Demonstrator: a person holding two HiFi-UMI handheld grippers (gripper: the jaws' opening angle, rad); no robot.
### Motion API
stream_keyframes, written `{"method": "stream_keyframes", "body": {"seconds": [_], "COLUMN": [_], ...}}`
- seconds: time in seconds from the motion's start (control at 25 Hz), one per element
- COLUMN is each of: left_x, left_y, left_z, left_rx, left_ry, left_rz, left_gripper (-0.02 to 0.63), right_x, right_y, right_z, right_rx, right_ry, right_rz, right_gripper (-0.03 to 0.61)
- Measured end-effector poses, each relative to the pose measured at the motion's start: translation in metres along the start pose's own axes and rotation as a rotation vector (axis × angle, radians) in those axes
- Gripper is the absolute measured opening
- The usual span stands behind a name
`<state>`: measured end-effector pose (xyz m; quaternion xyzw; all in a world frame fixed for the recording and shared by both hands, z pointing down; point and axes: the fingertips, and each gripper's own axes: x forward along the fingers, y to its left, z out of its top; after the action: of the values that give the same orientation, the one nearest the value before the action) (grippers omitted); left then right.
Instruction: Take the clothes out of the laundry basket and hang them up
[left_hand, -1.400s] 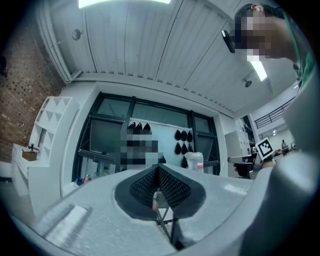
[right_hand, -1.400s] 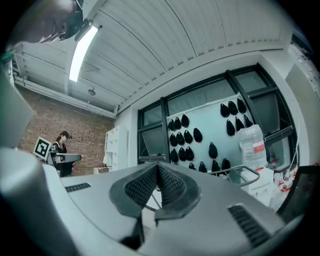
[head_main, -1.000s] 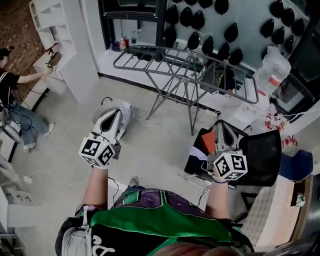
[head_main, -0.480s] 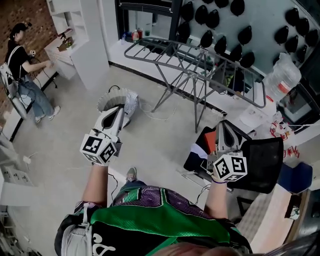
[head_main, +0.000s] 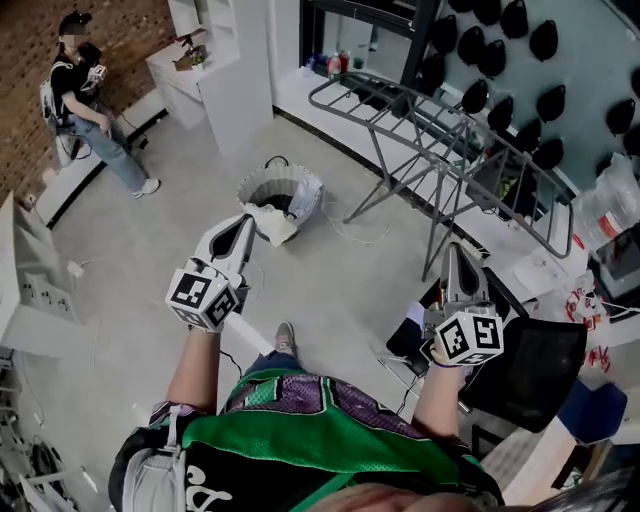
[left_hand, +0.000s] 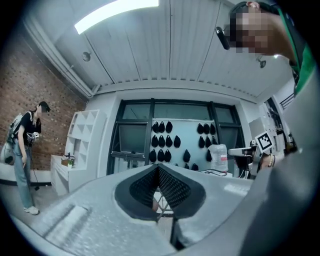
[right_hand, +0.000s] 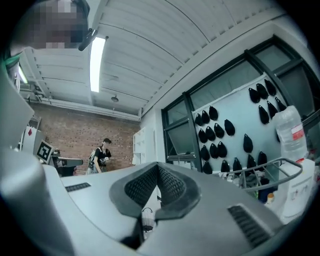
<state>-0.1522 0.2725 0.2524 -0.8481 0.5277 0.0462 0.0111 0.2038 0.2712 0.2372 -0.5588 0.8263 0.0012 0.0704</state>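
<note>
A round white laundry basket stands on the floor, with pale cloth hanging over its near rim. A grey folding drying rack stands behind it to the right, with nothing on its bars. My left gripper is shut and empty, held in the air just short of the basket. My right gripper is also shut and empty, above a dark pile beside a black chair. In the left gripper view the jaws meet; the right gripper view shows the same, and the rack to the right.
A black chair stands at the lower right. A person stands at the far left by a white shelf unit. A cable lies on the floor by the rack's legs. A large water bottle is at the right.
The view has swung left and forward: the basket now lies straight ahead of the left gripper, and the rack has slid right. Both grippers stay shut and empty.
</note>
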Motion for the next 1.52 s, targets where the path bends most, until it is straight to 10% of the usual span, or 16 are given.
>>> {"method": "stream_keyframes", "body": {"seconds": [0.76, 1.52], "left_x": [0.064, 0.107], "left_y": [0.222, 0.288], "left_z": [-0.001, -0.043], "left_rx": [0.032, 0.028], "left_ry": [-0.012, 0.04], "left_rz": [0.062, 0.095], "left_gripper": [0.017, 0.018], "right_x": [0.235, 0.347], "right_y": [0.122, 0.145], "right_z": [-0.014, -0.054], "right_rx": [0.002, -0.007], "right_ry": [-0.025, 0.054], "right_rz": [0.115, 0.182], "right_gripper": [0.0, 0.0]}}
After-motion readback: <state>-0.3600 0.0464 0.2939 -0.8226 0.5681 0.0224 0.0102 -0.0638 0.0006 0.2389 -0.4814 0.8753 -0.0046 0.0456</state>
